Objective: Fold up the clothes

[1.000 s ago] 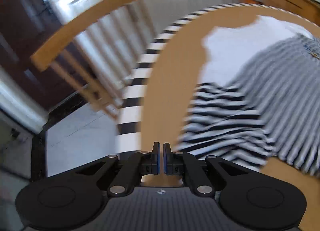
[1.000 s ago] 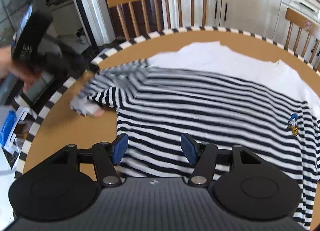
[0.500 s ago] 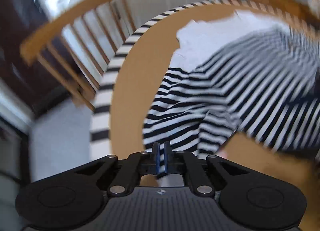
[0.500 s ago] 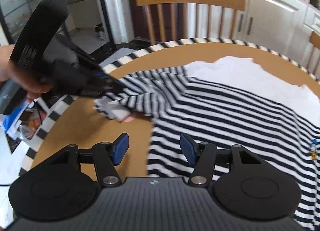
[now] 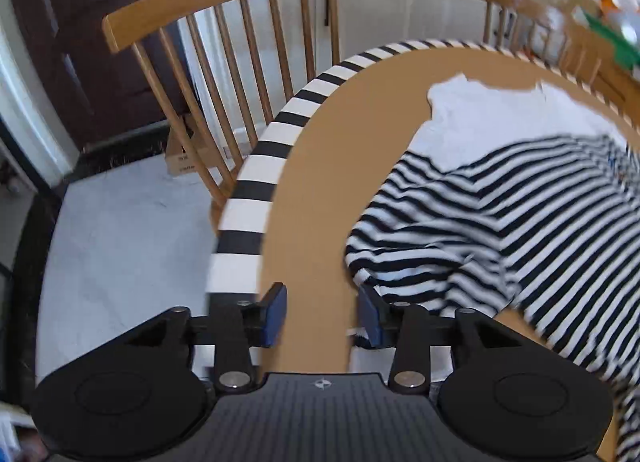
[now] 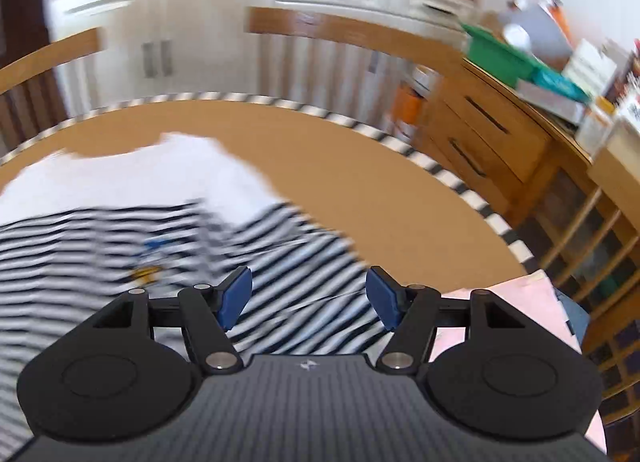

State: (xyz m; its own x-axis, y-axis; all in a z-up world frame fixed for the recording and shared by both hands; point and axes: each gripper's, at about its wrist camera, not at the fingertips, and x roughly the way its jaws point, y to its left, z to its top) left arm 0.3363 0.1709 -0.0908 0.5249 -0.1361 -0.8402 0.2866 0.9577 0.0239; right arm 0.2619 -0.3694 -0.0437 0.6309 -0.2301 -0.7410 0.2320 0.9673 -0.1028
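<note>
The left tongs are seen at the lower centre of the left wrist view with their jaws just opened and parted, only bare brown counter lying between the blue pads while the folded-over sleeve of the striped shirt lies just beside the right pad. The striped shirt is spread over a white garment at the right of that frame, and a wooden chair stands at the upper left. In the blurred right wrist view the right tongs are held wide apart, nothing gripped, above the shirt's edge at the lower centre, with a pink cloth at the lower right.
</note>
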